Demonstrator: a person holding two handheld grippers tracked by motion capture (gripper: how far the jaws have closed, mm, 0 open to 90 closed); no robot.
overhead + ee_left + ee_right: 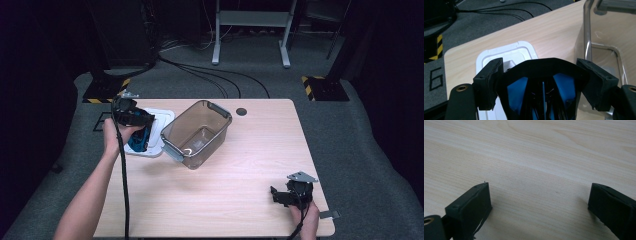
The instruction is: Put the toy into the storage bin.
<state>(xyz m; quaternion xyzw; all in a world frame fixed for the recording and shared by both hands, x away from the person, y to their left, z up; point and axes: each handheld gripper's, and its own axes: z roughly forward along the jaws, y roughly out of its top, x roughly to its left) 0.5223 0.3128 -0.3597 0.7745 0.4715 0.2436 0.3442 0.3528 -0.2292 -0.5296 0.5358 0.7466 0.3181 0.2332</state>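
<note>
A black-and-blue object (541, 87) is gripped by the left gripper (544, 82) just beside the clear container (197, 132), probably to be dropped in next, while the right gripper (539, 207) is left open and empty.

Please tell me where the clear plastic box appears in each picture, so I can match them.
High view: clear plastic box stands at the table's middle-left, right of the white lid.
Left gripper view: its wall is at the right edge.
Right gripper view: not in it.
Shared landmark: the white lid.
</note>
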